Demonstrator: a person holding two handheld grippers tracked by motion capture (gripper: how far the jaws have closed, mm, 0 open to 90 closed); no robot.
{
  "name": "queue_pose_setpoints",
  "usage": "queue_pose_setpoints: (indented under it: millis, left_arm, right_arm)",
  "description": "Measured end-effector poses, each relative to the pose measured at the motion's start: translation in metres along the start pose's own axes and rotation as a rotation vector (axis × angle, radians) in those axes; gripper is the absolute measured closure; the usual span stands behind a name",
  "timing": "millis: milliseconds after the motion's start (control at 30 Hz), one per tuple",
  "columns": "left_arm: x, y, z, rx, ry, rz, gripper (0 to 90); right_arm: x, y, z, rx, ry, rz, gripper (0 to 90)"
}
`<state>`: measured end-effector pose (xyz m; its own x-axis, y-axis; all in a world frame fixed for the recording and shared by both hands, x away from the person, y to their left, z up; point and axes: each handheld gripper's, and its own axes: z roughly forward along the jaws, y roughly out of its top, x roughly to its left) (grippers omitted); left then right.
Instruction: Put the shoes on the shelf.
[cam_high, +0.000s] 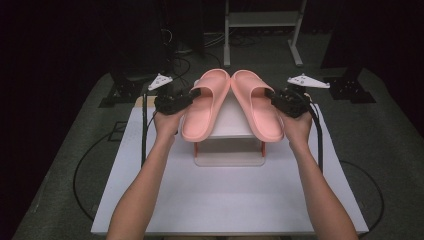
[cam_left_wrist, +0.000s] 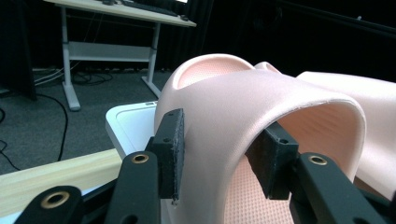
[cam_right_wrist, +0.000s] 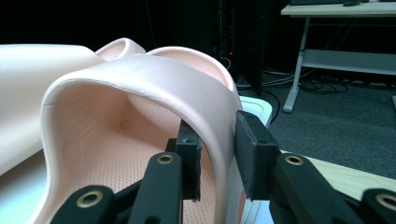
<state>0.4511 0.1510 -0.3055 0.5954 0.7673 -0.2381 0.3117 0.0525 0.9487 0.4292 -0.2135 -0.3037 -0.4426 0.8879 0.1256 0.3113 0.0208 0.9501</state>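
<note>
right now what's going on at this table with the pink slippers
A person holds a gripper in each hand. The left gripper pinches the strap of the left slipper, and the right gripper pinches the strap of the right slipper. Both slippers sit side by side over a small white stand.

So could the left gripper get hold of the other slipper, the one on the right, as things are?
Probably not right now. The left gripper is clamped on the strap of the left slipper, so its jaws are taken. The right slipper lies beyond that, already pinched by the right gripper. It would have to let go first.
</note>
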Motion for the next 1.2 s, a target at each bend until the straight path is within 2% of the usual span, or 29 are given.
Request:
queue_pose_setpoints:
  millis: [267, 367, 400, 567, 733, 1200]
  left_arm:
    - [0.002, -0.002, 0.004, 0.014, 0.009, -0.023, 55.5]
    - [0.001, -0.002, 0.006, 0.024, -0.007, -0.041, 52.4]
    - [0.001, -0.003, 0.007, 0.032, -0.008, -0.032, 52.1]
    - [0.001, -0.004, 0.01, 0.039, -0.006, -0.041, 51.7]
    - [0.002, -0.004, 0.011, 0.04, -0.005, -0.039, 51.7]
    - [0.0, -0.004, 0.021, 0.045, -0.011, -0.046, 51.8]
  right_arm:
    - [0.002, 0.0, 0.005, 0.013, 0.001, 0.017, 69.6]
    - [0.004, 0.001, 0.008, 0.03, 0.01, 0.016, 68.2]
    - [0.005, 0.0, 0.01, 0.033, 0.013, 0.013, 67.9]
    - [0.008, -0.001, 0.014, 0.038, 0.006, 0.001, 67.1]
    - [0.011, -0.001, 0.016, 0.037, 0.004, 0.012, 66.8]
    - [0.016, -0.001, 0.021, 0.033, 0.008, 0.008, 65.0]
